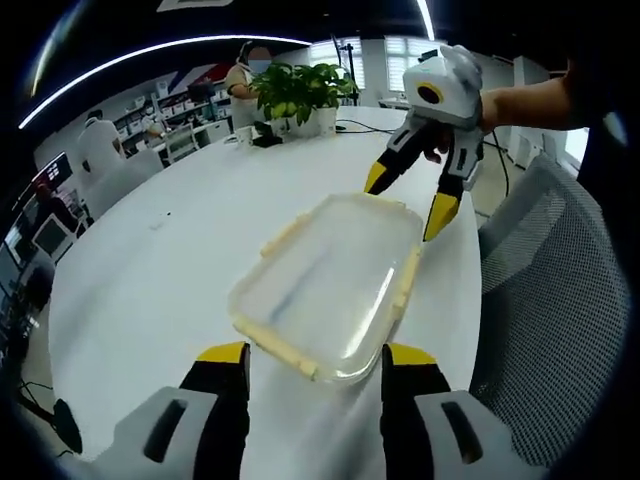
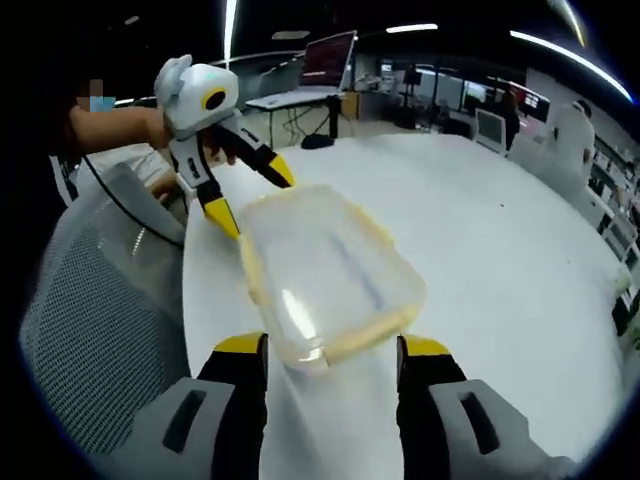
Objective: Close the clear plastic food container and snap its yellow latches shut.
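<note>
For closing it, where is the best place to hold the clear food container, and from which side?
Probably grip the yellow latch on the short end of the clear food container nearest the left hand-held gripper, coming straight along the table; that flap juts outward between its open jaws.

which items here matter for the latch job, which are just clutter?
Job:
clear plastic food container
yellow latches
left gripper
right gripper

Clutter:
potted plant
mesh chair
monitor
white table

Bright ceiling strip-light, soft, edge-warped views.
</note>
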Available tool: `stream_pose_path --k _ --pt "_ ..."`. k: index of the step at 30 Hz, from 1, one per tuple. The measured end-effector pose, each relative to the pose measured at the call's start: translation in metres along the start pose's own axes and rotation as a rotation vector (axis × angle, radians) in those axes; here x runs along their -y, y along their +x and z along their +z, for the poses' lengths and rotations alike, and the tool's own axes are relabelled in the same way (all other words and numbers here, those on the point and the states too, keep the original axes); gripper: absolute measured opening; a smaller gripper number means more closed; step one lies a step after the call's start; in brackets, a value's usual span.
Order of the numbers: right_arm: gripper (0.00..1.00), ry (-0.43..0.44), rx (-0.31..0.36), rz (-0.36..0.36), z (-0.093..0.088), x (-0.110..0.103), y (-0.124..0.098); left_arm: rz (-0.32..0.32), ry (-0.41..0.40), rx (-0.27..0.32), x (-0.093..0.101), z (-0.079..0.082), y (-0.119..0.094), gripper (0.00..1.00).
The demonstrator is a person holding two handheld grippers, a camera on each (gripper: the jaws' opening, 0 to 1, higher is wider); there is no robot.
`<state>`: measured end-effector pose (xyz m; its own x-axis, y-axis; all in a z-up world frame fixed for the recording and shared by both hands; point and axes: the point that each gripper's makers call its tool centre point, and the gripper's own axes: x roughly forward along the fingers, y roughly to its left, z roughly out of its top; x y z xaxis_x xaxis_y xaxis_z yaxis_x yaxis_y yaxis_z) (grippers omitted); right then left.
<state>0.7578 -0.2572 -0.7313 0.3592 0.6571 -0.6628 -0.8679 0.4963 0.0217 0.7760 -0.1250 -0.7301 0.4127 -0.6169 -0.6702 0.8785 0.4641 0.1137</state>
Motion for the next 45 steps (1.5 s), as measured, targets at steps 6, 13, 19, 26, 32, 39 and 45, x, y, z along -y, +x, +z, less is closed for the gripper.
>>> stream_pose_path --k 6,13,19,26,32,39,45 --pt "0.48 0.005 -0.009 0.004 0.001 0.004 0.004 -0.003 -0.002 -0.011 -0.002 -0.002 0.003 0.45" --pt "0.48 0.005 -0.012 0.003 0.004 0.012 0.007 -0.002 -0.005 -0.014 -0.010 0.001 0.007 0.45" --pt "0.48 0.008 -0.017 0.002 0.007 0.023 0.009 -0.006 0.000 -0.023 -0.019 0.005 0.012 0.45" --pt "0.49 0.007 -0.022 0.000 0.010 0.034 0.013 -0.006 0.001 -0.028 -0.029 0.009 0.019 0.44" --pt "0.49 0.004 -0.027 -0.001 0.015 0.044 0.017 -0.001 0.009 -0.034 -0.039 0.011 0.022 0.44" --pt "0.49 0.000 -0.034 -0.006 0.019 0.056 0.023 0.003 0.005 -0.037 -0.051 0.014 0.026 0.44" --pt "0.49 0.005 -0.041 -0.008 0.023 0.064 0.027 0.007 -0.001 -0.037 -0.060 0.017 0.029 0.44"
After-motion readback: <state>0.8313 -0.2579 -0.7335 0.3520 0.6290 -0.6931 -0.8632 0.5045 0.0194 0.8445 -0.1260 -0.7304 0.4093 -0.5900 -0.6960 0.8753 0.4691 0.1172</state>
